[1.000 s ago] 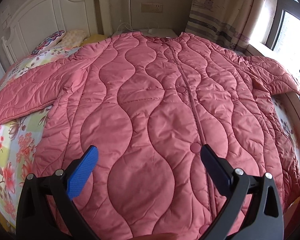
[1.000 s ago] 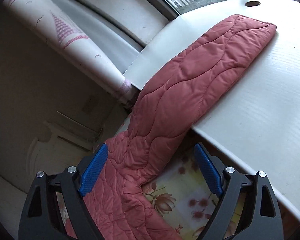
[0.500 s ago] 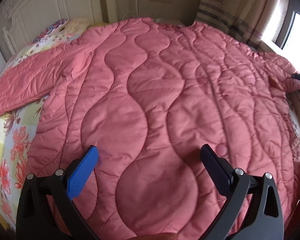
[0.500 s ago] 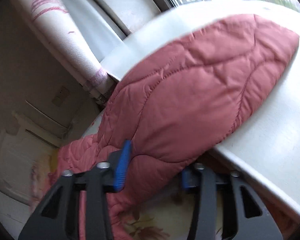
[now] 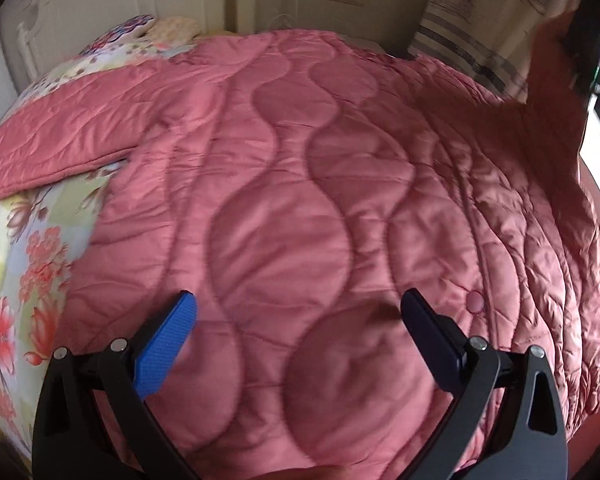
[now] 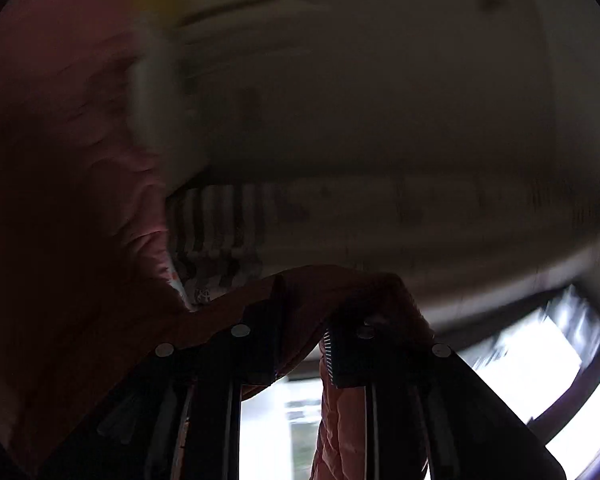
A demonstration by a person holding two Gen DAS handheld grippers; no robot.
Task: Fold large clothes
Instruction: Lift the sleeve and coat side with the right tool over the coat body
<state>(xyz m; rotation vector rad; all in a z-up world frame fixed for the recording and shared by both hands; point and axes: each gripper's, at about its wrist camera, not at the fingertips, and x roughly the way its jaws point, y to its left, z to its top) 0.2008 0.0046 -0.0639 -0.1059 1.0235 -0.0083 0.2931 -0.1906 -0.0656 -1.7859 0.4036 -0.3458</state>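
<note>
A large pink quilted coat (image 5: 300, 184) lies spread face up on the bed, one sleeve (image 5: 68, 136) stretched out to the left. My left gripper (image 5: 296, 316) is open and empty, low over the coat's lower front. My right gripper (image 6: 302, 320) is shut on the coat's other sleeve (image 6: 340, 284) and holds it lifted in the air. In the left wrist view that lifted sleeve (image 5: 556, 80) hangs at the upper right. The right wrist view is dark and blurred.
A floral bedsheet (image 5: 24, 264) shows at the left. A white headboard (image 5: 92, 4) and pillows (image 5: 140, 28) are at the back left. A striped curtain (image 5: 480, 12) hangs at the back right beside a bright window (image 6: 532, 356).
My right gripper closed on the sleeve that lay on the windowsill and lifted it up. My left gripper moved lower and closer over the coat.
</note>
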